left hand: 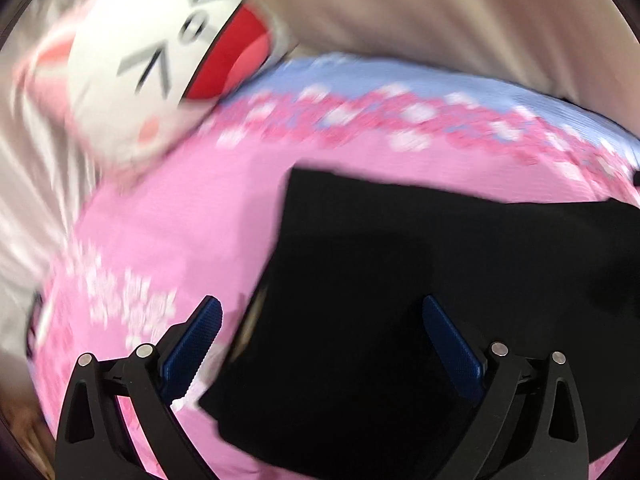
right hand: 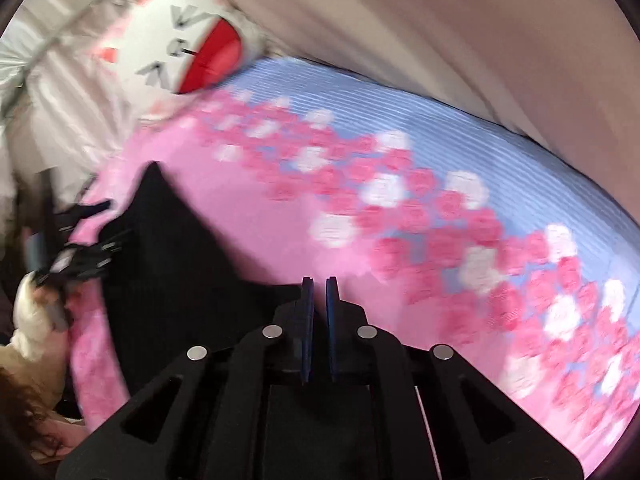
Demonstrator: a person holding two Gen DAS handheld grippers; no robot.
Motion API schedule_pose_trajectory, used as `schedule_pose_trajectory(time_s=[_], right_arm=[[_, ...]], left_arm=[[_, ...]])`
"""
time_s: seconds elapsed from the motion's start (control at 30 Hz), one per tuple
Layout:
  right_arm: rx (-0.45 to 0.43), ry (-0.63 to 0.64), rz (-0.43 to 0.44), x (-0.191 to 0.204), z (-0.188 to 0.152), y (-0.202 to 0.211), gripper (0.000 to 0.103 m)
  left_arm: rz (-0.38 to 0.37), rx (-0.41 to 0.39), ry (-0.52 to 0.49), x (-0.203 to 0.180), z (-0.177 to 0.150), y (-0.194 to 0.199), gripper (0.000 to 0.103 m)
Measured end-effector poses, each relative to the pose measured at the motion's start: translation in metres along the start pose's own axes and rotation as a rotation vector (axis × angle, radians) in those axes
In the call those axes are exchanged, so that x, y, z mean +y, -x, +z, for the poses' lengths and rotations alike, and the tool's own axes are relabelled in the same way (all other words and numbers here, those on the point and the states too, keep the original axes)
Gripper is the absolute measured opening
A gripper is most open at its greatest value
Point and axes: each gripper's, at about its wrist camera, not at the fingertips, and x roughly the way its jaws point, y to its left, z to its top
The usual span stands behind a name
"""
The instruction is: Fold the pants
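Gaping wide, left claw [left hand: 320, 344] over black pants [left hand: 400, 280]; right claw [right hand: 319, 292] pinched, empty.

No legible text or labels.

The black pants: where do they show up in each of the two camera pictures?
Left wrist view: black pants fill the lower right, under the open left gripper.
Right wrist view: black pants lie lower left.
Shared landmark: the white cat-face pillow, upper left in both.
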Motion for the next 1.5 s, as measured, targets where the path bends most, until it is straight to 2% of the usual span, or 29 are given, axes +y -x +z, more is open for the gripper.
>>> schedule_pose_trajectory(time_s=[0.07, 0.1, 0.13, 0.2, 0.23, 0.3, 0.37, 0.4, 0.43, 0.47, 0.53, 0.57, 0.63, 0.7, 0.73, 0.77, 0.8, 0.87, 0.9, 0.93, 0.97, 1.07, 1.17, 1.23, 1.3, 1.33, 1.37, 1.43, 1.5], right_arm=[[0.069, 0.055, 0.037, 0.025, -0.015, -0.029, 0.007], [0.093, 0.099, -0.015, 0.034, -0.02, -0.046, 0.006], [0.059, 0.134, -0.066, 0.041, -0.019, -0.056, 0.006], [0.053, 0.121, -0.098, 0.043, -0.006, -0.069, 0.003], [0.036, 0.06, -0.079, 0.043, 0.002, -0.067, 0.003], [-0.024, 0.053, -0.013, 0.058, 0.007, -0.05, 0.007], [-0.039, 0.082, 0.05, 0.079, 0.005, -0.041, 0.007], [-0.007, 0.104, 0.087, 0.092, 0.002, -0.05, 0.007], [0.04, 0.132, 0.081, 0.101, 0.0, -0.068, 0.006], [0.109, 0.165, 0.022, 0.107, -0.003, -0.096, 0.005], [0.063, 0.118, 0.023, 0.108, 0.006, -0.105, 0.004], [0.07, 0.053, 0.061, 0.111, 0.014, -0.103, 0.008], [0.021, 0.08, 0.145, 0.13, 0.018, -0.093, 0.007], [0.037, 0.121, 0.118, 0.146, 0.019, -0.105, 0.007], [0.066, 0.129, 0.06, 0.147, 0.02, -0.124, 0.007], [0.067, 0.109, 0.018, 0.141, 0.023, -0.139, 0.0], [0.038, 0.062, 0.045, 0.135, 0.027, -0.141, 0.0], [-0.003, -0.073, 0.061, 0.125, 0.031, -0.126, 0.002], [-0.036, -0.068, 0.059, 0.128, 0.027, -0.109, 0.007], [-0.054, -0.047, 0.054, 0.13, 0.022, -0.096, 0.007], [-0.066, -0.017, 0.038, 0.133, 0.008, -0.079, 0.007], [-0.039, 0.007, -0.053, 0.124, -0.058, -0.041, 0.008], [-0.04, -0.105, -0.118, 0.104, -0.106, -0.017, 0.008], [0.013, -0.145, -0.075, 0.099, -0.126, -0.025, 0.008], [-0.016, -0.047, -0.111, 0.12, -0.145, -0.02, 0.008], [-0.014, -0.016, -0.133, 0.128, -0.148, -0.015, 0.008], [-0.023, -0.003, -0.14, 0.133, -0.149, -0.01, 0.008], [-0.064, 0.042, -0.127, 0.145, -0.145, -0.003, 0.008], [-0.062, 0.095, -0.112, 0.159, -0.138, -0.007, 0.014]], left_arm=[[-0.104, 0.025, 0.077, 0.024, -0.011, -0.008, 0.098], [-0.152, 0.04, 0.124, 0.035, -0.015, -0.01, 0.098], [-0.172, 0.038, 0.142, 0.039, -0.016, -0.01, 0.098], [-0.156, 0.038, 0.136, 0.036, -0.015, -0.007, 0.098], [-0.144, 0.036, 0.13, 0.034, -0.015, -0.003, 0.098], [-0.097, 0.008, 0.091, 0.027, -0.012, 0.013, 0.098], [0.023, -0.065, 0.01, 0.02, -0.014, 0.032, 0.098], [0.085, -0.06, -0.021, 0.019, -0.017, 0.031, 0.098], [0.118, -0.043, -0.036, 0.02, -0.017, 0.024, 0.098], [0.138, -0.011, -0.042, 0.023, -0.019, 0.013, 0.098], [0.084, -0.004, 0.017, 0.034, -0.022, 0.01, 0.098], [0.055, -0.001, 0.06, 0.041, -0.02, 0.016, 0.098], [0.025, -0.058, 0.1, 0.05, -0.012, 0.035, 0.098], [0.012, -0.122, 0.11, 0.048, 0.005, 0.051, 0.098], [0.012, -0.13, 0.107, 0.045, 0.011, 0.052, 0.098], [0.017, -0.133, 0.092, 0.036, 0.022, 0.048, 0.098], [0.039, -0.123, 0.068, 0.027, 0.031, 0.035, 0.098], [0.119, -0.047, 0.017, 0.01, 0.042, -0.005, 0.098], [0.169, -0.002, -0.031, 0.003, 0.042, -0.032, 0.098], [0.159, -0.025, -0.031, 0.004, 0.04, -0.036, 0.098], [0.158, -0.052, -0.019, 0.007, 0.038, -0.033, 0.098], [0.194, -0.054, 0.018, 0.018, 0.032, -0.011, 0.097], [0.098, -0.13, 0.044, 0.015, 0.016, 0.029, 0.098], [0.089, -0.102, -0.005, -0.003, 0.004, 0.029, 0.098], [0.161, -0.038, -0.101, -0.018, -0.019, 0.011, 0.098], [0.162, -0.053, -0.104, -0.016, -0.027, 0.008, 0.098], [0.152, -0.086, -0.085, -0.012, -0.032, 0.012, 0.098], [0.138, -0.056, -0.048, -0.002, -0.033, 0.015, 0.098], [0.166, -0.045, -0.018, 0.007, -0.032, 0.018, 0.098]])
